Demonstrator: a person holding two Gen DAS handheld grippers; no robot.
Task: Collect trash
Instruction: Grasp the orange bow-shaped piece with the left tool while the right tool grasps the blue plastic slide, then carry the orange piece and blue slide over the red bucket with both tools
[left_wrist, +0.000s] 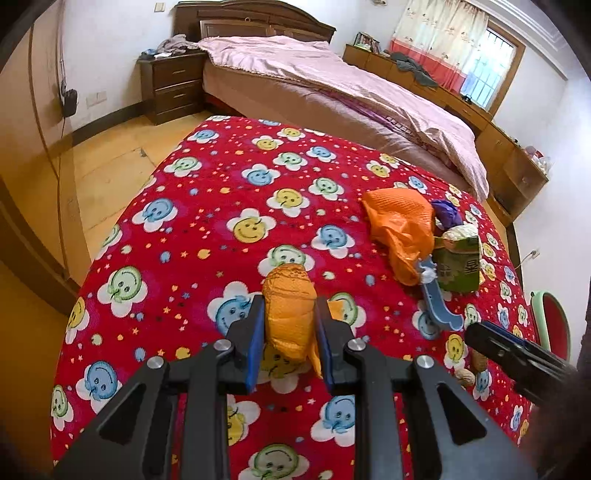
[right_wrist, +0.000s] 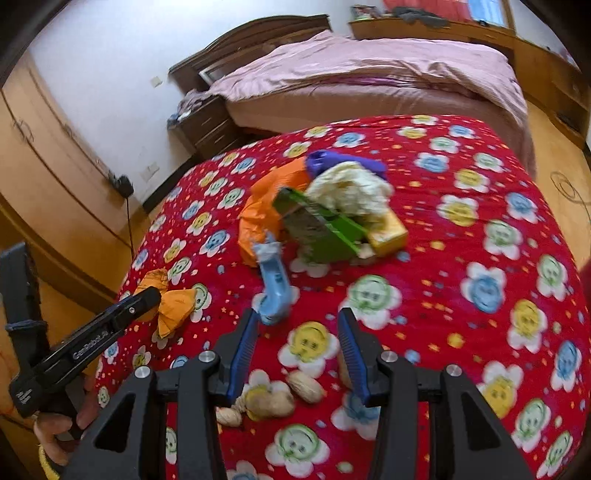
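Left wrist view: the left gripper (left_wrist: 289, 325) is pinching one crumpled orange wrapper (left_wrist: 290, 314); both blue pads press on its sides, and it is lifted a little over the red blanket (left_wrist: 207, 192).
Right wrist view: the right gripper (right_wrist: 297, 345) has its jaws spread, with nothing between them; the picture is somewhat blurred.
Blanket: one, red with smiling flower faces, it covers the surface where all the trash lies.
Orange wrapper: one, also seen in the right wrist view (right_wrist: 173, 304) at the left edge of the blanket, in the tip of the left gripper (right_wrist: 146, 299).
Orange plastic bag: one (left_wrist: 400, 230), crumpled, it touches the green box.
Green box: one (left_wrist: 460, 267), tilted, with crumpled pale paper (right_wrist: 349, 192) sticking out of its open top.
Yellow box: one (right_wrist: 389, 234), small, just beside the green box in the right wrist view.
Purple item: one (left_wrist: 447, 212), crumpled, behind the bag and the box; I cannot tell what it is.
Blue plastic piece: one (right_wrist: 273, 286), long and curved, between the pile and the right gripper, just beyond its left finger.
Nut shells: three can be counted (right_wrist: 271, 402), close together under the right gripper.
Hand: one (right_wrist: 61, 428), it holds the handle of the left gripper.
Bed: one (left_wrist: 332, 85) with a pink cover, behind the blanket.
Nightstand: one (left_wrist: 173, 85), dark wood, beside the bed.
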